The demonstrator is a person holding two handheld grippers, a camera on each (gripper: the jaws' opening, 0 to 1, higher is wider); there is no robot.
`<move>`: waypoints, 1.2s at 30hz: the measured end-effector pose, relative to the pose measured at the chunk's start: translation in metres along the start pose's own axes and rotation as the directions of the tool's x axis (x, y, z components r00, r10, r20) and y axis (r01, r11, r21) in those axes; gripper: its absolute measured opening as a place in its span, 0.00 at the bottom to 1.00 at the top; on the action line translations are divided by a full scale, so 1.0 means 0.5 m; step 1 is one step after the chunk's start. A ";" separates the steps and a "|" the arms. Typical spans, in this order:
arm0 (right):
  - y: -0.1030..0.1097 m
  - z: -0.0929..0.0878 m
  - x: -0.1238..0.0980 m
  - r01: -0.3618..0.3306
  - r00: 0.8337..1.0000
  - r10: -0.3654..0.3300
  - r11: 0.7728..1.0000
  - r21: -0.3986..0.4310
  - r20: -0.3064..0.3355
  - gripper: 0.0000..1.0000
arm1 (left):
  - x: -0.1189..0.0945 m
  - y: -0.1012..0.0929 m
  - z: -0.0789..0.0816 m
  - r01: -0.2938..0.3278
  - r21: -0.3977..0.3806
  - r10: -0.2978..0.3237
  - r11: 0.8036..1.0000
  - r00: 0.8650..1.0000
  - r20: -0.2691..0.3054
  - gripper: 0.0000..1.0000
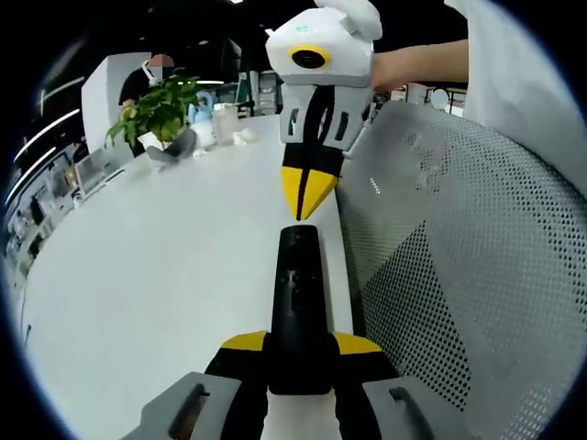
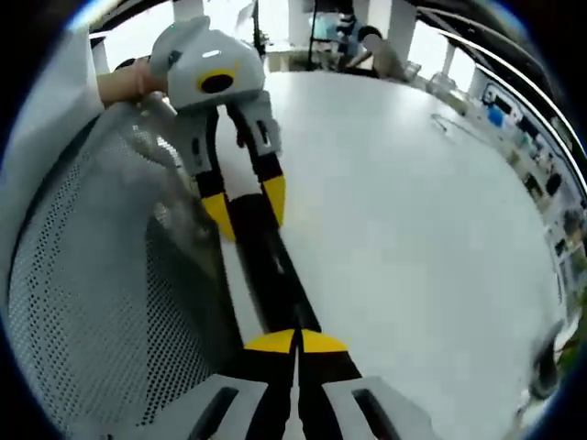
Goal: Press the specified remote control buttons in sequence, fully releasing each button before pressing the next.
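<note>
Gripping the remote, left tool faces right tool (tips closed, above it).

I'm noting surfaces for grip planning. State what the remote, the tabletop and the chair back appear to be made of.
Remote: looks like black matte plastic; its dark face reflects little and has moulded button recesses.
Tabletop: smooth white surface, perhaps laminate; soft sheen, no visible grain, so the exact material stays open.
Chair back: pale grey woven mesh; a regular grid of small holes shows across it.
</note>
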State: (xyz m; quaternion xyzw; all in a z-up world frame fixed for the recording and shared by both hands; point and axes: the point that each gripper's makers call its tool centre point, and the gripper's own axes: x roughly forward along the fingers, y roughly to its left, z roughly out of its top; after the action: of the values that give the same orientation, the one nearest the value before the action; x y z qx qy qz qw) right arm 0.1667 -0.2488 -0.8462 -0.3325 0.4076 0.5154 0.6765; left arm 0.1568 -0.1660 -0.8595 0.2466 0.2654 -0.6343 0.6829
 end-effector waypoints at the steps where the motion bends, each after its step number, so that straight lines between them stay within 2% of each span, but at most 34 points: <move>1: -0.001 -0.001 0.002 -0.004 1.000 0.004 1.000 -0.005 -0.004 0.00 | 0.000 0.000 0.000 0.000 0.000 0.000 1.000 1.000 0.000 0.25; 9: 0.006 -0.006 0.015 -0.048 0.998 0.046 0.998 -0.044 -0.045 0.00 | 0.000 -0.001 0.000 0.002 0.001 -0.002 1.000 1.000 0.000 0.25; 10: 0.003 -0.006 0.013 -0.052 0.998 0.048 0.996 -0.077 -0.051 0.00 | 0.000 0.000 0.000 0.002 0.001 -0.002 1.000 1.000 0.000 0.25; 14: 0.004 -0.006 0.014 -0.064 0.996 0.058 0.995 -0.079 -0.070 0.00 | 0.000 0.000 0.000 0.003 0.002 -0.003 1.000 1.000 -0.001 0.25; 21: 0.006 -0.008 0.016 -0.128 0.981 0.102 0.979 -0.160 -0.162 0.00 | 0.001 0.000 0.000 0.003 0.000 -0.003 1.000 1.000 0.001 0.25; 28: 0.004 -0.007 0.019 -0.139 0.967 0.104 0.980 -0.140 -0.233 0.00 | 0.001 0.000 0.001 0.004 0.000 -0.004 1.000 1.000 0.001 0.25; 30: 0.003 -0.009 0.019 -0.122 0.963 0.091 0.987 -0.108 -0.255 0.00 | 0.001 0.001 0.001 0.004 -0.001 -0.004 1.000 1.000 0.002 0.25; 32: 0.001 -0.010 0.019 -0.084 0.966 0.062 0.993 -0.077 -0.252 0.00 | 0.001 0.001 0.001 0.004 -0.002 -0.004 1.000 1.000 0.002 0.25; 36: 0.002 -0.012 0.017 -0.066 0.980 0.045 0.992 -0.103 -0.195 0.00 | 0.002 0.002 0.000 0.004 -0.002 -0.004 1.000 1.000 0.004 0.25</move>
State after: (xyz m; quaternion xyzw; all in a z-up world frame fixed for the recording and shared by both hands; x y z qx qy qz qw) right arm 0.1659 -0.2499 -0.8565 -0.4056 0.4514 0.5212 0.6001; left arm 0.1579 -0.1665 -0.8601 0.2442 0.2654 -0.6359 0.6823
